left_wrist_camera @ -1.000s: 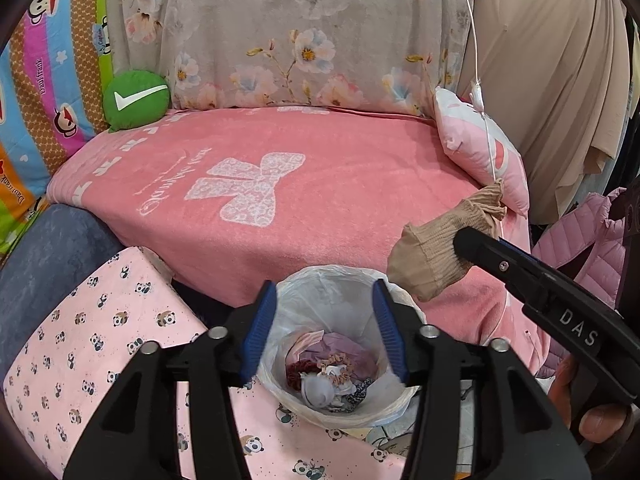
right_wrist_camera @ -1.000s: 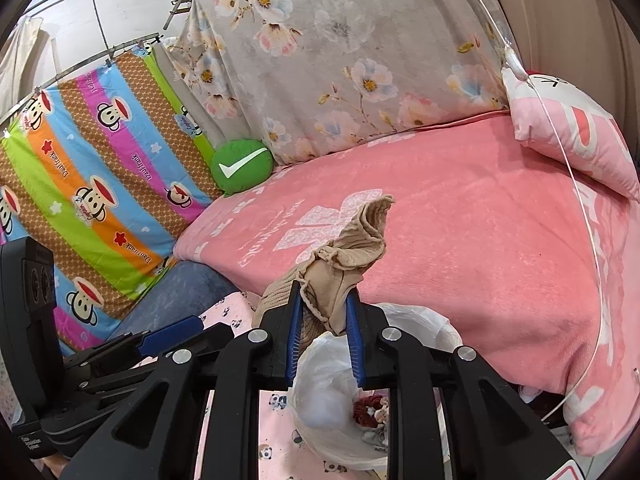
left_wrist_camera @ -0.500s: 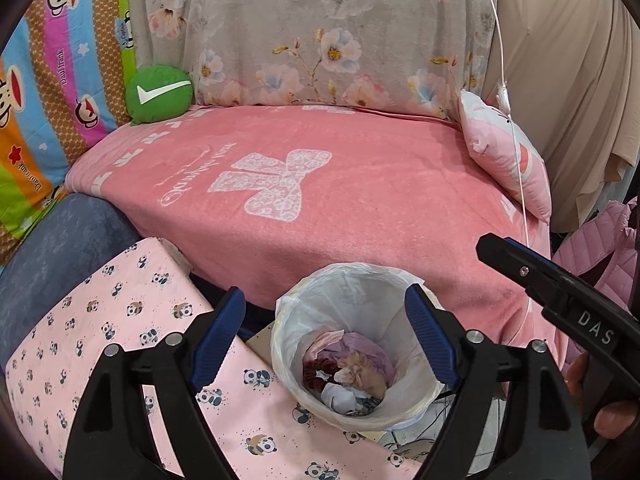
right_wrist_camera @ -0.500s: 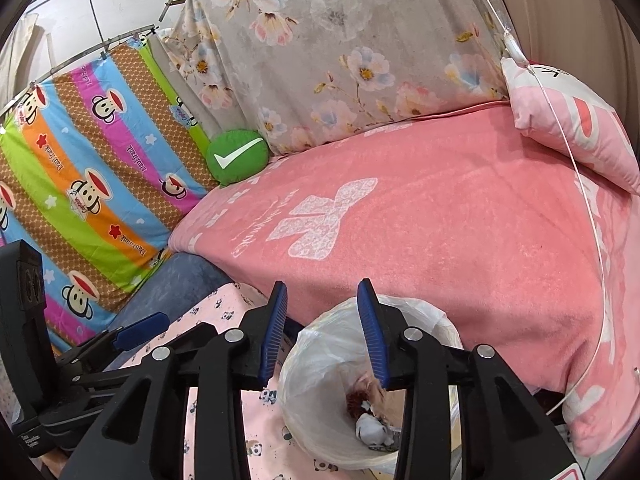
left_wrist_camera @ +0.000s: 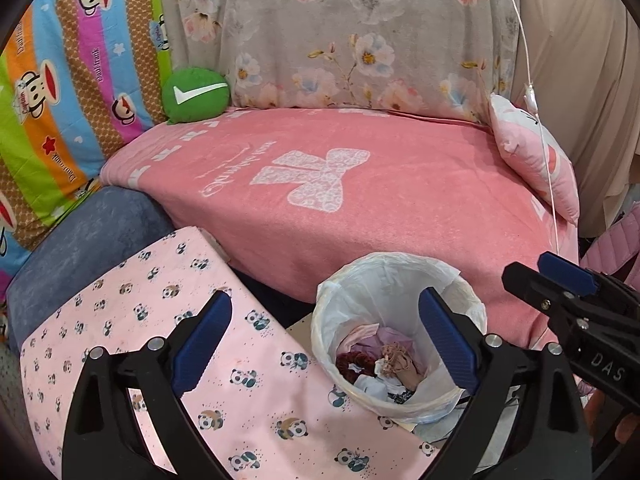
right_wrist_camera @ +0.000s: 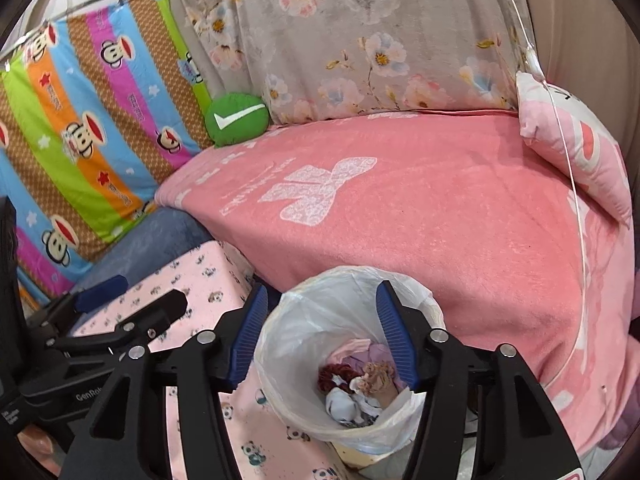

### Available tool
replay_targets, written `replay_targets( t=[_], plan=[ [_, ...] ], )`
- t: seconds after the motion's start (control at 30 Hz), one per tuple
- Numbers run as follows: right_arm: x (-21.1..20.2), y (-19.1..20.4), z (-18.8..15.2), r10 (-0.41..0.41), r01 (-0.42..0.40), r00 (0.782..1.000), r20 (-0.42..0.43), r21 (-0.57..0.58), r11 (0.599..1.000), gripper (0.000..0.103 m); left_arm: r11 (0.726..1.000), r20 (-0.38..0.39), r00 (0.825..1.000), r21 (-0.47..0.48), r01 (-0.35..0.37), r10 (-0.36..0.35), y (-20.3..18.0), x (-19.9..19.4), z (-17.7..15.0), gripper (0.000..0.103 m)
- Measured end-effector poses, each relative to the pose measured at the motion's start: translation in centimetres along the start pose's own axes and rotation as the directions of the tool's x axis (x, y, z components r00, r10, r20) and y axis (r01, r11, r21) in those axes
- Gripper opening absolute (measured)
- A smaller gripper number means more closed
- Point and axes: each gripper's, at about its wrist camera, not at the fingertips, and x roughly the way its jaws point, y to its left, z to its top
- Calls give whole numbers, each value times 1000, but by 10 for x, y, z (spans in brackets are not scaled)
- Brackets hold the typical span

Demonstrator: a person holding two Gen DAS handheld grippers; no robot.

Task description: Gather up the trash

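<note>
A: Big change from a second ago: the beige sock [right_wrist_camera: 376, 378] has left the right tongs [right_wrist_camera: 320, 340] and now lies in the trash bin [right_wrist_camera: 280, 344], on top of the heap inside.

B: Right, and the left tongs [left_wrist_camera: 324, 340] have spread much wider than they were. Both pairs now stand released, nothing between the blue pads.

A: In the left wrist view the sock [left_wrist_camera: 396, 360] sits near the middle of the bin [left_wrist_camera: 332, 312], touching a dark red scrunchie [left_wrist_camera: 354, 362] and some white and lilac scraps.

B: The bin wears a white plastic liner folded over its rim. The right tongs hover just above the opening, pads straddling it.

A: Outward from there: the bin stands just beside a pink panda-print cloth [left_wrist_camera: 160, 320], with the pink blanket [left_wrist_camera: 360, 200] on the bed behind it.

B: A green check-mark cushion [left_wrist_camera: 196, 94] rests at the bed's far corner, against a striped monkey sheet [left_wrist_camera: 60, 80]. A pink pillow [left_wrist_camera: 536, 160] lies on the right edge.
</note>
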Motion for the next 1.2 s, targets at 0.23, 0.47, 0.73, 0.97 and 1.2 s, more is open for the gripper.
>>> replay_targets(
  t=[0.23,0.47,0.73,0.97,1.2],
  plan=[
    [-2,13,-19,-71,69,997,-29,-55,996,72,999,-22,999,-24,-39,38,11,-2,-17,94],
    [1,23,-33,-113,106,992,-47,-137,985,87,997,-28,997,-22,-74,73,14,-5,-30,94],
    [7,26,-49,-141,127,987,-74,-163,978,99,994,-51,994,-35,-103,102,19,-3,-43,94],
    [9,23,-57,-177,163,981,-78,-165,973,99,991,-56,991,-51,-126,123,20,-3,-54,94],
    [6,18,-64,-185,171,980,-71,-165,971,99,989,-79,988,-54,-137,132,17,0,-61,96]
  ],
)
